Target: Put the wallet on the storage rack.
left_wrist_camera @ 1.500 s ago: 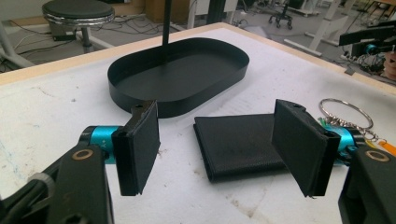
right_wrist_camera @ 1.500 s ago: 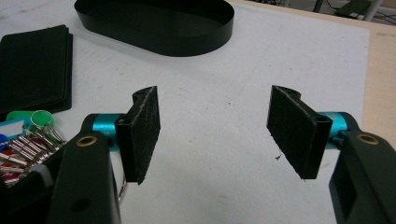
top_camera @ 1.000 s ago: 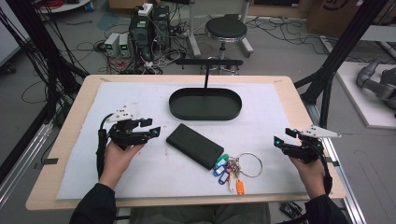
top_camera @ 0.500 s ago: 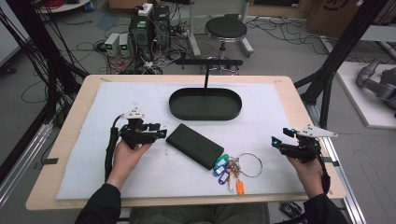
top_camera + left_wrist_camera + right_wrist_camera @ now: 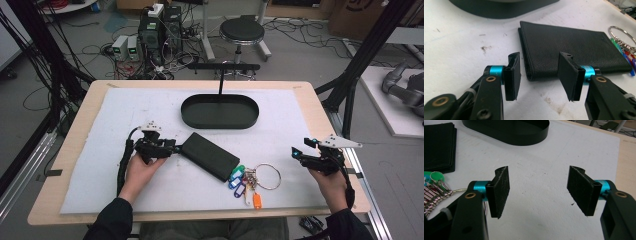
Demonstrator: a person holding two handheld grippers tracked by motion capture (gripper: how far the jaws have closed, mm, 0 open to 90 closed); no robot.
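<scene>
Black leather wallet (image 5: 574, 50) lies flat on the white mat (image 5: 125, 115) directly ahead of the left gripper (image 5: 170, 147), its near corner just beyond the gap between the two pads and not pressed by either. The left jaws have just been closing and now stand part-way in, with that corner ahead of the gap rather than gripped. In the left gripper view the wallet's far end is partly covered by the right-hand pad (image 5: 569, 75), and the key ring (image 5: 621, 37) with its coloured tags is cut off at the picture's edge beyond it. The dark oval tray (image 5: 220, 111) sits farther ahead of this gripper, only its near wall showing at the top of that view; bare mat lies open to the gripper's left. The right gripper (image 5: 299, 152) hangs well apart from the wallet, near the table's right edge, jaws set wide with nothing between them. Ahead of it lies open mat up to the tray; to its left the keys (image 5: 434, 187) lie close beside its left jaw, partly hidden behind it, and a corner of the wallet shows past them. Whether the ring touches the jaw cannot be made out.
</scene>
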